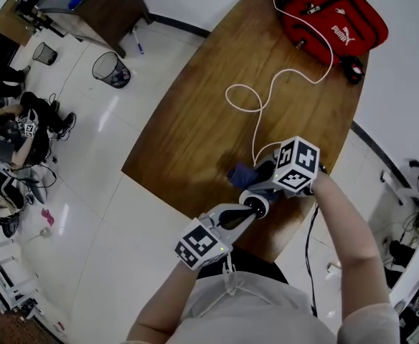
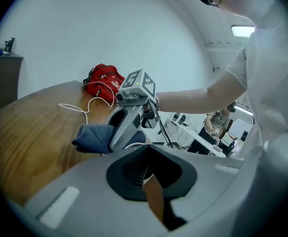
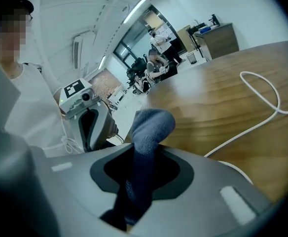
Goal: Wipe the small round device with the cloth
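Observation:
A small round white device (image 1: 256,205) with a dark centre sits over the near edge of the wooden table (image 1: 217,106). My left gripper (image 1: 245,213) is shut on it. In the left gripper view only its white rim (image 2: 129,144) shows past the left gripper (image 2: 149,177). My right gripper (image 1: 263,181) is shut on a dark blue cloth (image 1: 242,174). A wad of the cloth (image 3: 151,125) sticks out ahead of the right gripper (image 3: 144,167). The cloth (image 2: 94,137) hangs just beside the device; I cannot tell whether they touch. The left gripper (image 3: 87,127) stands close at the left.
A red bag (image 1: 331,16) lies at the table's far end. A white cable (image 1: 267,95) loops from it across the wood toward the grippers. A mesh waste bin (image 1: 111,69) and seated people (image 1: 16,135) are on the floor to the left.

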The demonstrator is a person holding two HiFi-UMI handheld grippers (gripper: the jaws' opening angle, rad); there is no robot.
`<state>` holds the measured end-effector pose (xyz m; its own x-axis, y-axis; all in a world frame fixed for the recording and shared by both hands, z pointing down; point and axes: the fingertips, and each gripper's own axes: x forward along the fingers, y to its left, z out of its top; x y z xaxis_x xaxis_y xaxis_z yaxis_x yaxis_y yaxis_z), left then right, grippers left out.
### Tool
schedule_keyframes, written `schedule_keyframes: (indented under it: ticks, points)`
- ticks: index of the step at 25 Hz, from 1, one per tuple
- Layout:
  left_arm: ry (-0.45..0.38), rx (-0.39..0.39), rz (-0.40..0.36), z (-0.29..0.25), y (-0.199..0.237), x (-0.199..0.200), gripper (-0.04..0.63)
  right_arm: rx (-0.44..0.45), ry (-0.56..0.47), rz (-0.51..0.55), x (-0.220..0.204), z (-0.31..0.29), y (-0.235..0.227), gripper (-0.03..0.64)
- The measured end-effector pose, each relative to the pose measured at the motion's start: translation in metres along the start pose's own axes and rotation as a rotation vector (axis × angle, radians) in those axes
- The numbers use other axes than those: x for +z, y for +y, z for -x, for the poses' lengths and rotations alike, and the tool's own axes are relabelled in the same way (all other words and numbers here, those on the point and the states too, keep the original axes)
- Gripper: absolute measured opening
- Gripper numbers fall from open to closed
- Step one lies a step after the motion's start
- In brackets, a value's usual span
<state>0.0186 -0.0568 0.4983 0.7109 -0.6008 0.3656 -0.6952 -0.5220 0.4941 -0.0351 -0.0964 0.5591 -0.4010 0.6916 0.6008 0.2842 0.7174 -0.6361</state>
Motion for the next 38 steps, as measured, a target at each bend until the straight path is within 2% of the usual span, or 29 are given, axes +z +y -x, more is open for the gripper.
schedule_keyframes:
  ticks: [3,8,11,13,16,20,23,25,28,32,35,38]
  points:
    - [-0.014,0.005,0.014,0.0,0.002,0.0,0.006,-0.009,0.033,-0.007,-0.012,-0.013,-0.016,0.103]
    - [-0.02,0.025,0.023,0.0,0.003,-0.001,0.006,-0.081,0.126,-0.01,-0.035,-0.026,-0.035,0.101]
    - [-0.037,0.082,-0.009,0.002,0.007,0.003,0.006,-0.11,0.161,0.04,-0.031,-0.02,-0.035,0.103]
    - [-0.079,0.097,-0.029,0.007,0.004,0.012,0.006,-0.119,0.182,0.101,-0.019,-0.009,-0.026,0.103]
    - [-0.155,0.105,-0.003,0.026,0.0,0.021,0.006,-0.038,0.226,0.189,0.012,0.004,0.01,0.103]
    - [-0.16,0.158,0.038,0.049,0.009,0.006,0.006,0.155,0.427,0.269,0.024,0.0,0.057,0.104]
    - [-0.156,0.196,0.064,0.062,0.012,-0.007,0.006,0.217,0.593,0.293,0.014,-0.014,0.057,0.104]
    - [-0.165,0.215,0.08,0.071,0.011,-0.013,0.006,0.238,0.659,0.29,0.009,-0.026,0.05,0.103]
    - [-0.177,0.25,0.104,0.082,0.013,-0.022,0.006,0.286,0.684,0.289,0.007,-0.042,0.044,0.104]
    - [-0.177,0.295,0.12,0.091,0.023,-0.03,0.006,0.307,0.658,0.311,0.004,-0.061,0.031,0.104]
    - [-0.18,0.306,0.124,0.098,0.028,-0.032,0.006,0.253,0.632,0.341,0.0,-0.074,0.015,0.104]
    - [-0.17,0.307,0.116,0.105,0.032,-0.032,0.006,0.14,0.637,0.39,-0.006,-0.08,-0.004,0.104]
